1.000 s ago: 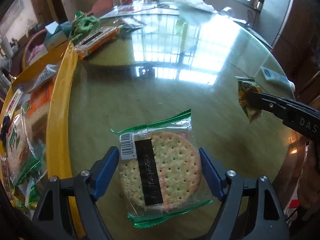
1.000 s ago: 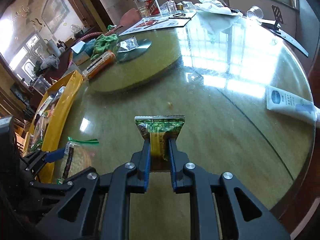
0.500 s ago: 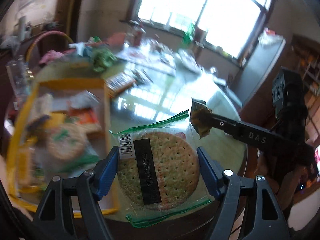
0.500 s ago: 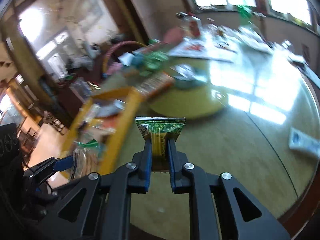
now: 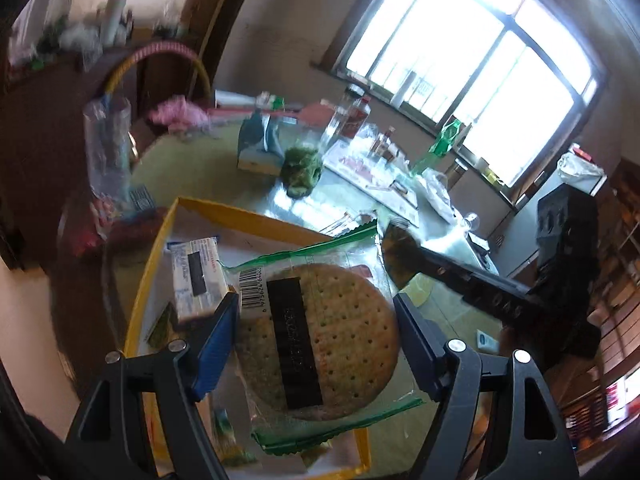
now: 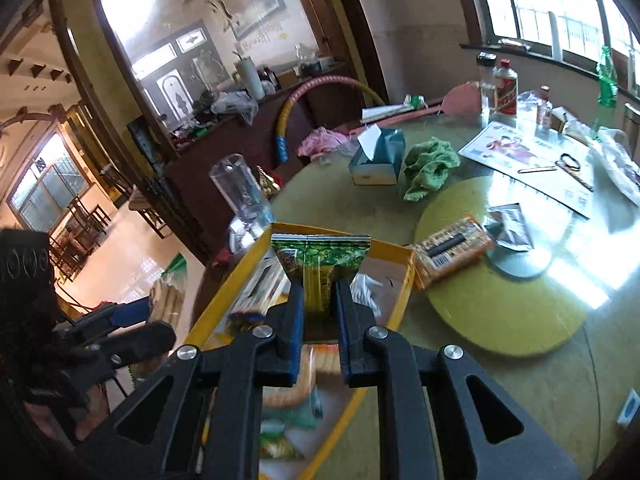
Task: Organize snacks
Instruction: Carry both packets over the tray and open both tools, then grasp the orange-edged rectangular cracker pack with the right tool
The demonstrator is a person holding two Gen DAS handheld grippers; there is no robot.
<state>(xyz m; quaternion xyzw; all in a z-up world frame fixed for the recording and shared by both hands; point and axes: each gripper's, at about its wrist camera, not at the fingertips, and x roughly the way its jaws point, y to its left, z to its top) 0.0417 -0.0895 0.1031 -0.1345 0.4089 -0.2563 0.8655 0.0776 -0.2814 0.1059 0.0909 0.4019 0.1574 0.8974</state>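
Observation:
My left gripper [image 5: 316,344] is shut on a clear green-edged packet of round crackers [image 5: 320,336] and holds it in the air over the yellow tray [image 5: 152,256]. My right gripper [image 6: 318,312] is shut on a small green snack packet [image 6: 320,254] and holds it above the same yellow tray [image 6: 394,304]. The right gripper with its packet also shows in the left wrist view [image 5: 400,258], just right of the crackers. The left gripper with the crackers shows at the left of the right wrist view [image 6: 160,304]. Several snack packets lie in the tray.
An orange biscuit packet [image 6: 450,250] and a silver sachet [image 6: 510,226] lie on the round turntable [image 6: 500,312]. A tissue box [image 6: 378,156], a green cloth [image 6: 428,166], a clear glass [image 6: 240,190], bottles and papers stand further back. A white-blue tube [image 6: 630,408] lies at the right.
Both grippers have lifted off the table and swung left with their packets, from over the glass tabletop to over the yellow tray.

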